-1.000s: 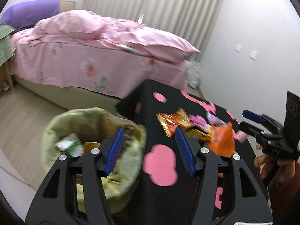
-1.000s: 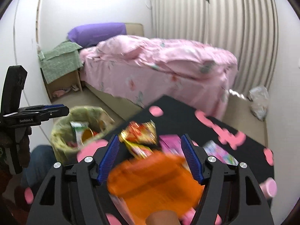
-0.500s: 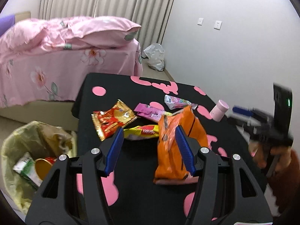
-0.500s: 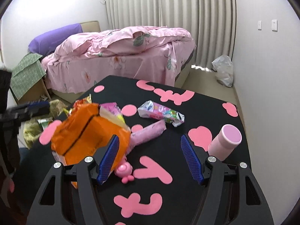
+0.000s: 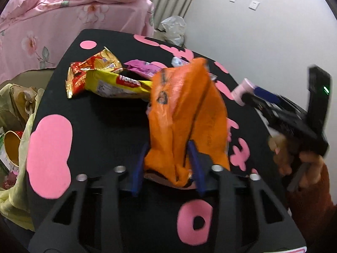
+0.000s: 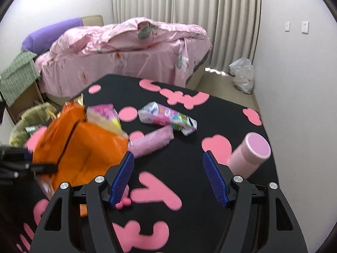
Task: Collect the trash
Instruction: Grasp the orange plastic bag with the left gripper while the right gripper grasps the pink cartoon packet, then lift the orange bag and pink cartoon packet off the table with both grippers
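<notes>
While the left gripper (image 5: 168,164) pinches the orange bag (image 5: 185,113) and the right gripper (image 6: 170,177) gapes wide, holding nothing, several wrappers (image 6: 168,120) await collection; the bin (image 5: 12,126) holds some trash.

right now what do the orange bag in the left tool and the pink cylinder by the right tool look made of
Crumpled orange snack bag: thin plastic or foil film, probably; it creases sharply and shows glossy highlights. Pink cylindrical bottle: likely hard plastic or coated metal with a matte finish; smooth, rigid, no glare. Left tool pinches the bag.
</notes>
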